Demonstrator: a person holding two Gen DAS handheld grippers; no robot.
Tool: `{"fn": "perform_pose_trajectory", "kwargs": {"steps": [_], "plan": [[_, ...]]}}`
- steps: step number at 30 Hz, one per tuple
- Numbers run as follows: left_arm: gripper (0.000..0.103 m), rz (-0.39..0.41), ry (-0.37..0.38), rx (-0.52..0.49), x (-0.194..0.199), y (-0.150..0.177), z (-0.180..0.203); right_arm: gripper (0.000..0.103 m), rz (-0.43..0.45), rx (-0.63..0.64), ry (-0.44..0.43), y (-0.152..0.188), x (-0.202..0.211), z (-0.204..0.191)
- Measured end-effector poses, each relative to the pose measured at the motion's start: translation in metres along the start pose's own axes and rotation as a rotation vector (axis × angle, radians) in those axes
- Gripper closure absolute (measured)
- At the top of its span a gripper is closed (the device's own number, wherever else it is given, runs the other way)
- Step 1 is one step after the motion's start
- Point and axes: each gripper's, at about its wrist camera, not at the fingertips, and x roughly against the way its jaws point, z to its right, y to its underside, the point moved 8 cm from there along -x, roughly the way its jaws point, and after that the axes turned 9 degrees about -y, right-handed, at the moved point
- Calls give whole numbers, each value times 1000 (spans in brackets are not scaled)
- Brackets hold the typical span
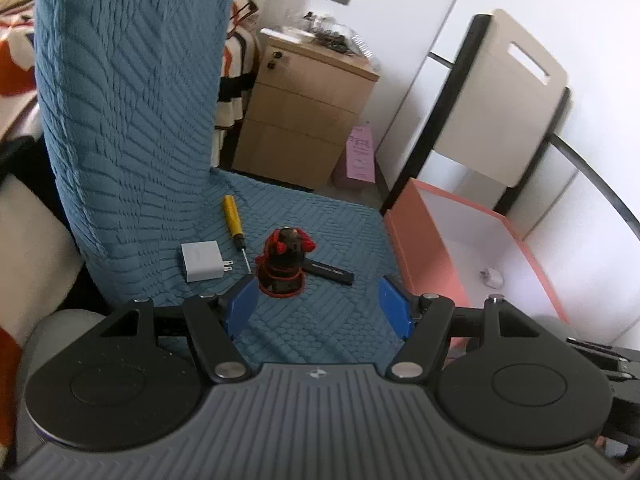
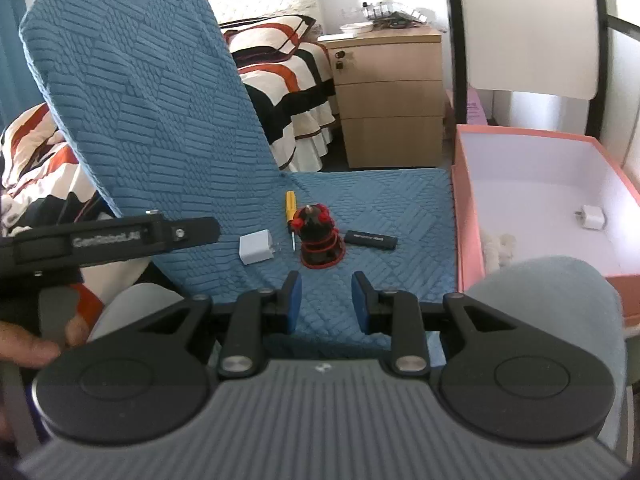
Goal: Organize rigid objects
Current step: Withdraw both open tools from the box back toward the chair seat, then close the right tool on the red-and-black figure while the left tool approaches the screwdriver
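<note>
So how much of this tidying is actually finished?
Barely begun, it seems. One small white plug already lies in the pink box. Nothing is in hand: the left gripper and right gripper are both open and empty. Still on the blue seat: a white charger, a yellow screwdriver, a black-and-red figurine and a black stick.

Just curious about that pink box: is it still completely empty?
No, a small white plug already lies on the floor of the pink box.
</note>
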Motion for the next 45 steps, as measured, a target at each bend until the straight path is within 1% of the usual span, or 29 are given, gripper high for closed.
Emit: {"fn": "perform_pose_trajectory", "kwargs": {"steps": [2, 9, 11, 13, 15, 17, 20, 24, 28, 30, 32, 38, 39, 40, 42, 43, 45], "plan": [[31, -8, -11, 6, -15, 1, -3, 72, -4, 11, -2, -1, -9, 2], [31, -25, -14, 13, -63, 3, -8, 72, -18, 41, -21, 0, -47, 12], [31, -18, -20, 13, -76, 1, -12, 72, -7, 60, -35, -1, -55, 14], [31, 24, -21, 14, -85, -2, -15, 72, -4, 71, -37, -2, -65, 17], [31, 42, -44, -30, -97, -3, -15, 72, -2, 67, -45, -3, -75, 20], [31, 48, -53, -45, -110, -2, -17, 72, 3, 48, -64, -4, -85, 23], [31, 41, -56, -36, -130, 1, -23, 72, 8, 47, -78, -4, -101, 24], [31, 56, -66, -3, -153, 0, -34, 71, -20, 60, -74, 1, -123, 27], [31, 39, -35, -6, -174, -5, -39, 71, -23, 78, -103, 1, -139, 23], [31, 8, -21, -13, -183, -4, -43, 71, -29, 74, -110, 1, -146, 24], [31, -15, -28, -10, -191, -1, -49, 71, -34, 58, -136, -1, -152, 25], [32, -46, -34, -5, -206, -1, -56, 71, -56, 97, -126, -3, -169, 29], [32, -49, -40, -8, -209, -2, -55, 68, -61, 109, -125, -3, -173, 29], [32, -49, -44, -11, -211, -4, -56, 56, -67, 121, -128, -4, -177, 28], [33, -45, -44, -9, -215, -9, -58, 44, -76, 143, -133, -4, -184, 26], [34, -46, -43, -4, -217, -11, -59, 44, -79, 153, -134, -4, -188, 25], [36, -40, -52, -26, -221, -14, -58, 44, -96, 170, -132, -5, -198, 25]]}}
